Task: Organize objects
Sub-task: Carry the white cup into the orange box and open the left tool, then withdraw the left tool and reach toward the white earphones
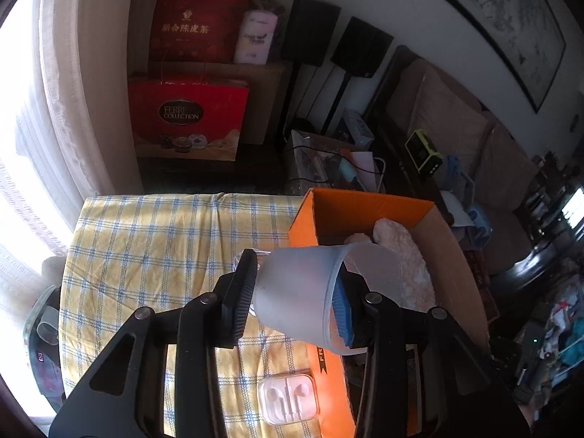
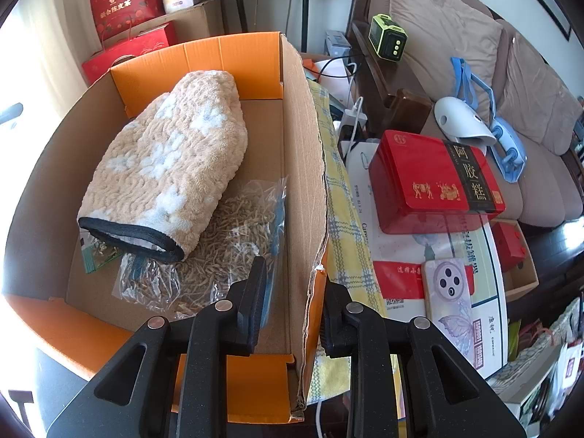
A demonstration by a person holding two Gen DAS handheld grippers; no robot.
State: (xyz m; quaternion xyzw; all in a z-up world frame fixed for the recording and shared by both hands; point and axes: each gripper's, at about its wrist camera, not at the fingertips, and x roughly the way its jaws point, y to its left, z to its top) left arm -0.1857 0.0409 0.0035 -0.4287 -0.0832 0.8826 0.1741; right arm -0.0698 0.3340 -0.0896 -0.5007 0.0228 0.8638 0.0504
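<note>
My left gripper [image 1: 292,292] is shut on a frosted translucent plastic cup [image 1: 303,292], held on its side above the table by the orange cardboard box [image 1: 365,208]; one finger sits inside the cup's mouth. In the right wrist view the box [image 2: 233,58] holds a fluffy beige towel [image 2: 171,157] and a clear bag of dried strips [image 2: 226,233]. My right gripper [image 2: 295,306] straddles the box's right wall [image 2: 310,189], one finger inside, one outside; whether it grips the wall is unclear.
An earphone case [image 1: 288,398] lies on the yellow checked tablecloth [image 1: 153,248] near the box. Right of the box are a red tin [image 2: 430,182], a phone [image 2: 449,299], papers and a sofa [image 2: 474,54]. Red gift bags [image 1: 189,124] stand behind the table.
</note>
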